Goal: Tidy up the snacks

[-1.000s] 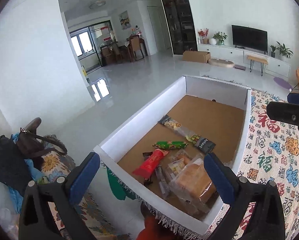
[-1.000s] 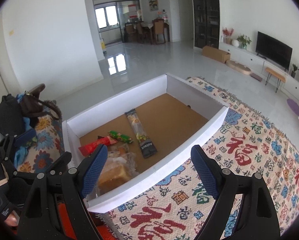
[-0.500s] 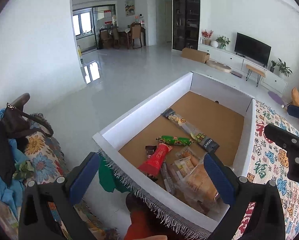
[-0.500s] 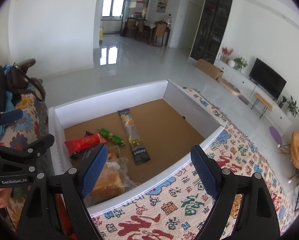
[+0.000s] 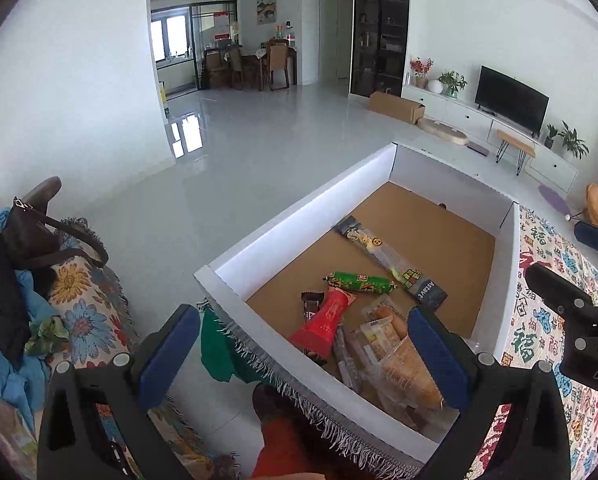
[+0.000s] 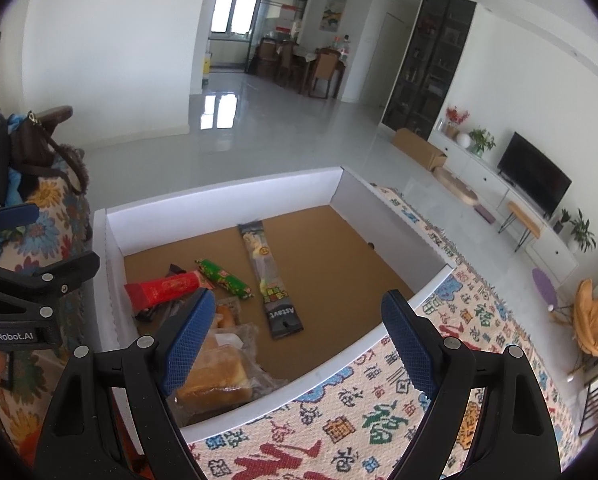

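A white-walled box [image 5: 299,232] [image 6: 219,200] with a brown cardboard floor holds the snacks. Near its close corner lie a red packet [image 5: 323,320] [image 6: 163,288], a green sausage [image 5: 359,282] [image 6: 223,278] and wrapped bread [image 5: 411,380] [image 6: 215,376]. A long dark packet [image 5: 391,260] [image 6: 267,272] lies further in. My left gripper [image 5: 303,348] hovers open above the box's near corner, gripping nothing. My right gripper [image 6: 299,340] is open over the box's right wall, also gripping nothing. Each gripper shows at the edge of the other's view.
A cloth printed with red and green characters [image 6: 339,420] covers the surface right of the box, its fringe hanging at the near edge. A floral sofa cover [image 5: 79,300] with a brown bag [image 5: 31,232] is at the left. A person's red clothing [image 5: 279,448] shows below.
Both grippers swung sideways and rolled, so the room now looks more upright. The jaws stayed open. The snacks have not moved in the box.
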### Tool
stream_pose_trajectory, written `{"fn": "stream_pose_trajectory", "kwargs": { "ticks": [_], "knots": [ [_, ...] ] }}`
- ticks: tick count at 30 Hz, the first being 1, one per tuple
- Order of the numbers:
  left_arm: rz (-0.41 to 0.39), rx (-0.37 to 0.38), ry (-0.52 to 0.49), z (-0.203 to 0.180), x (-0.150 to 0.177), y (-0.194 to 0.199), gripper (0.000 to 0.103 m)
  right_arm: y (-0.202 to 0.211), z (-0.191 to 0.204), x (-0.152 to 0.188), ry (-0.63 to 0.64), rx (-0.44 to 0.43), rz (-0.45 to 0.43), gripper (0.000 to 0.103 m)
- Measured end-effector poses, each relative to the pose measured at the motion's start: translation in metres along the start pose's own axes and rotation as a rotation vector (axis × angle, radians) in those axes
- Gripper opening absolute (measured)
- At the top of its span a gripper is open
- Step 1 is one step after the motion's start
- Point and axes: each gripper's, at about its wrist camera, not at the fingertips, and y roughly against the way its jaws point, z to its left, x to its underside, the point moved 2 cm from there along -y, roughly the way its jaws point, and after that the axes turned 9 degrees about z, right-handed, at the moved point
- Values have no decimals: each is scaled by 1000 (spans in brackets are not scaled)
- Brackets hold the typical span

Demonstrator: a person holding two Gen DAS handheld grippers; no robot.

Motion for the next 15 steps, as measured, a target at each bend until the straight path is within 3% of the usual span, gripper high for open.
{"fn": "stream_pose_trajectory", "kwargs": {
  "ticks": [15],
  "knots": [
    [-1, 18, 49, 3, 0, -3, 103, -11, 2, 0, -16, -43, 64, 88]
  ]
}}
